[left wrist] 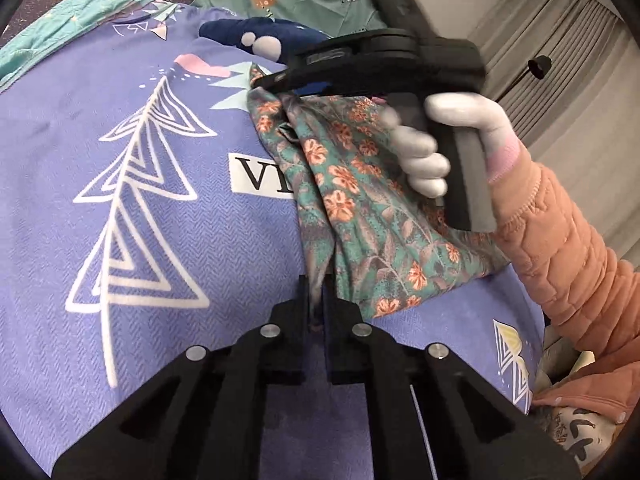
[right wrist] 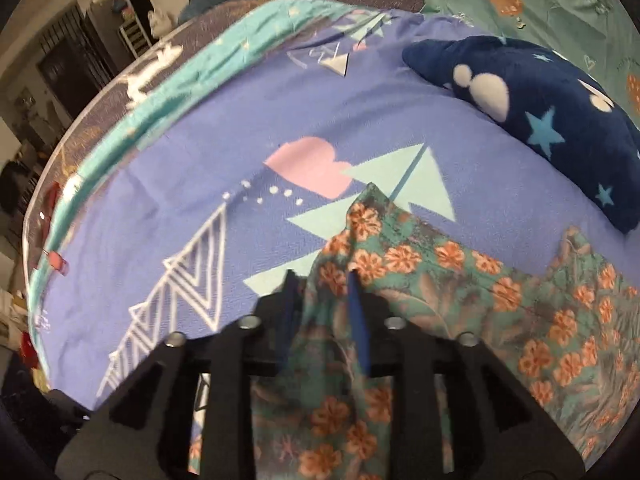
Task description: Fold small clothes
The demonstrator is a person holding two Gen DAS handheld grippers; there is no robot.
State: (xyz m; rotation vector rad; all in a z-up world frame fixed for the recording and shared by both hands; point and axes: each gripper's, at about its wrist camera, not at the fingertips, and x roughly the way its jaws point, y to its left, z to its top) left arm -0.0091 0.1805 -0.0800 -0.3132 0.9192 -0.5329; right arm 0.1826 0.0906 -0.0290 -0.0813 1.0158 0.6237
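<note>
A: Garment (left wrist: 360, 208) sits centre-right of the left wrist frame, a green floral piece with orange blossoms, bunched on the lilac bedspread (left wrist: 140, 200). Where are the tongs?

B: Left gripper (left wrist: 316, 300), bottom centre of its frame, is closed tight on a thin twisted edge of the cloth. Right gripper (right wrist: 322, 280), lower centre of the right wrist frame, has a thick fold of the same cloth between its blue pads (right wrist: 358, 320); they appear to press on it, though blur leaves some doubt.

A: Anything else on the bed?

B: Navy star-print plush (right wrist: 540, 112), upper right of the right wrist frame, just clear of the floral piece. Gloved hand (left wrist: 432, 148) carrying the right tool shows at right in the left view.

A: Step in hand?

B: I judge it the pick-up and spread: both ends pinched, the body crumpled (no fold laid yet).

A: Next move calls for?

B: Probably drawing the two grips apart to pull the cloth taut, then laying it flat on bare bedspread, away from the plush, before any fold. Risk: the thin left pinch may slip.
</note>
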